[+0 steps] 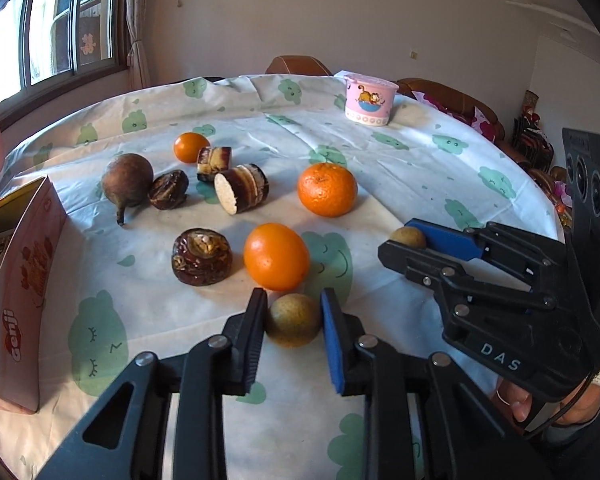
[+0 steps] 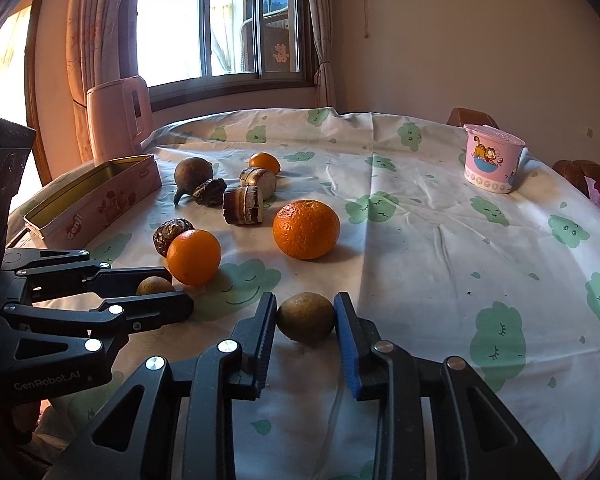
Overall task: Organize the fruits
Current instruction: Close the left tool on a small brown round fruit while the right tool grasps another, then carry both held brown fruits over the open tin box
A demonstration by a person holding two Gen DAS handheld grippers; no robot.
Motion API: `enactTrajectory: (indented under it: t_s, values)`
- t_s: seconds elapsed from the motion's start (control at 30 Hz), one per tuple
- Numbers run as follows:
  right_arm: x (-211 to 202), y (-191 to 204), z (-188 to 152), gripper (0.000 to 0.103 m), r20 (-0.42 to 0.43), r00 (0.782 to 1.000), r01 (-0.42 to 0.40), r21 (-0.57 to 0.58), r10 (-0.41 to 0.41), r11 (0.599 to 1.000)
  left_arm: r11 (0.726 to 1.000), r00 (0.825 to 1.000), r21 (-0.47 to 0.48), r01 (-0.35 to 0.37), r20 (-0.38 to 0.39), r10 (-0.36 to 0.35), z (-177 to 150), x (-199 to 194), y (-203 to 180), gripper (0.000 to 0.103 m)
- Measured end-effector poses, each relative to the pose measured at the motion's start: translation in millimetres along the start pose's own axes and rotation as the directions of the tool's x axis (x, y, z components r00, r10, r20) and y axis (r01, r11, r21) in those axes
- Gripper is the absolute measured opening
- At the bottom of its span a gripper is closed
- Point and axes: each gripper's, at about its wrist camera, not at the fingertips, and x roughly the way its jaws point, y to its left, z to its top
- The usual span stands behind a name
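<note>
My left gripper is shut on a small tan round fruit resting on the tablecloth. My right gripper is shut on a second tan fruit; in the left wrist view that fruit shows between the right gripper's fingers. Just beyond lie a smooth orange, a big mandarin and a small orange. Dark brown fruits and cut cane pieces lie to the left. The left gripper also shows in the right wrist view.
An open pink Genji tin stands at the left edge of the table. A pink cartoon cup stands at the far side. A pink kettle is by the window. Brown chairs ring the round table.
</note>
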Motion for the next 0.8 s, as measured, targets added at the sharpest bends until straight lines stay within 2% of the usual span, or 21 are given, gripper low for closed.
enactTrajectory:
  t_s: [0.33, 0.8]
  values:
    - [-8, 11, 5, 0.031, 0.047, 0.999, -0.014, -0.017, 0.014, 1.000, 0.999, 0.997, -0.008, -0.046, 0.065, 0.046, -1, -13, 9, 0.029]
    - [-13, 34, 19, 0.031, 0.113, 0.992, -0.058, -0.052, 0.063, 0.997, 0.991, 0.980, -0.049, -0.125, 0.148, 0.131, -1, -35, 30, 0.029]
